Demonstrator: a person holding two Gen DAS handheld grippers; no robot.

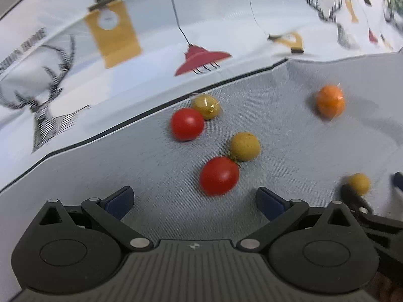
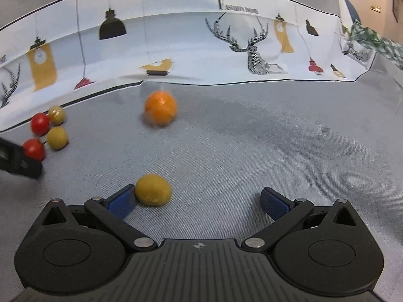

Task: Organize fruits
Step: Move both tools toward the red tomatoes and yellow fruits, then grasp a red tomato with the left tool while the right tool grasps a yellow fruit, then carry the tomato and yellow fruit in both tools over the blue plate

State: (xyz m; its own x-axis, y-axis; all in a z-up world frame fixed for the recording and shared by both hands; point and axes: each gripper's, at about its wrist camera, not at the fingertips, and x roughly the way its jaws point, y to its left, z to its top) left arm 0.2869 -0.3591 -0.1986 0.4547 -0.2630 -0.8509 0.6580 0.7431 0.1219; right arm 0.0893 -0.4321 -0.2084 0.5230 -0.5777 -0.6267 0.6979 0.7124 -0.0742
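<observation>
Altogether two tomatoes [image 1: 218, 175], three longans [image 1: 244, 146], one orange [image 1: 330, 102].

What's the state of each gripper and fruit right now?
left gripper: open, empty, near tomato just ahead.
right gripper: open, lone yellow fruit by its left finger.
near tomato: on cloth, touching a yellow fruit.
far tomato: on cloth, against another yellow fruit.
lone yellow fruit: on cloth, ungripped.
orange fruit: on cloth, alone.

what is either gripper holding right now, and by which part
Nothing is held. The left gripper is open over the cloth; the right gripper is open, its left finger beside a yellow fruit lying on the cloth.
</observation>
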